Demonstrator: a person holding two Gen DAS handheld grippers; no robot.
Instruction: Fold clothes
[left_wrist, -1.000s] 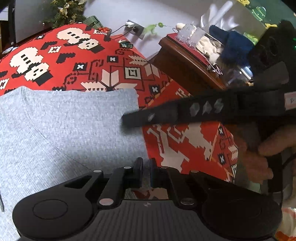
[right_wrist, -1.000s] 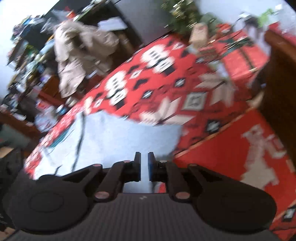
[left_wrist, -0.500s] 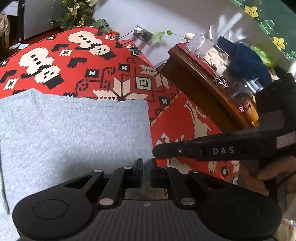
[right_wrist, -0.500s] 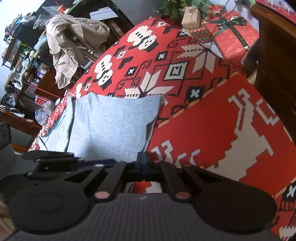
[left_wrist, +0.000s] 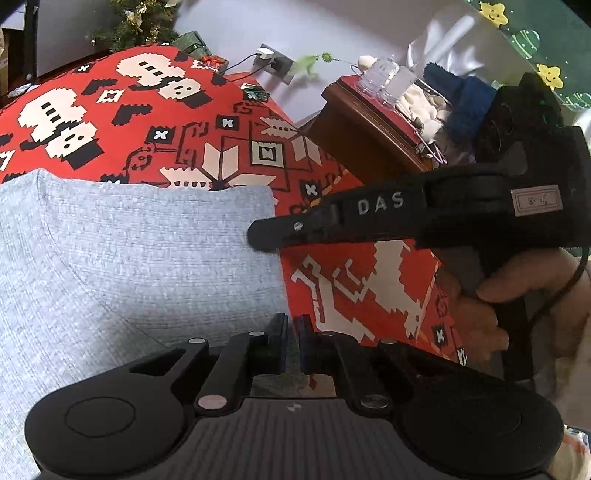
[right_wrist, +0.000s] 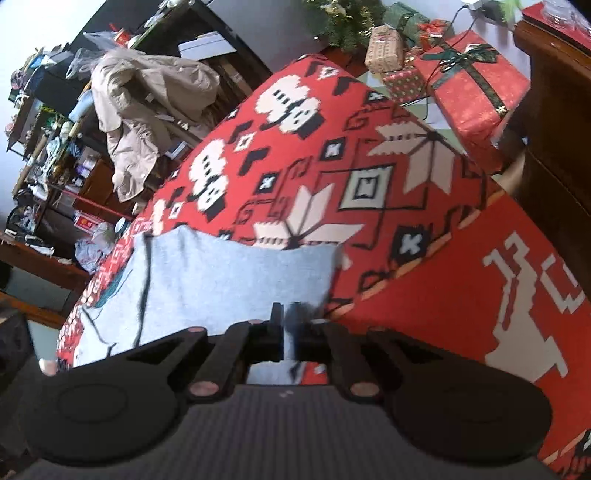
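Note:
A grey knit garment (left_wrist: 129, 258) lies flat and folded on a red patterned blanket (left_wrist: 221, 147); the right wrist view also shows the garment (right_wrist: 229, 280). My left gripper (left_wrist: 293, 332) is at its near right edge, jaws nearly together, with the cloth edge running in between them. My right gripper (left_wrist: 258, 236) reaches in from the right in a person's hand (left_wrist: 517, 280), its tip touching the garment's right edge further up. In its own view the right gripper (right_wrist: 286, 321) is shut beside the garment's corner, with nothing visibly pinched.
A dark wooden side table (left_wrist: 362, 125) with jars and soft toys stands right of the bed. Wrapped gift boxes (right_wrist: 476, 85) sit on the floor beyond the blanket (right_wrist: 369, 184). A beige jacket (right_wrist: 147, 110) hangs over cluttered shelves at the far left.
The right gripper's jaws closed their small gap. It dipped down toward the left gripper, then came back up onto the garment's right edge. The left gripper has stayed put.

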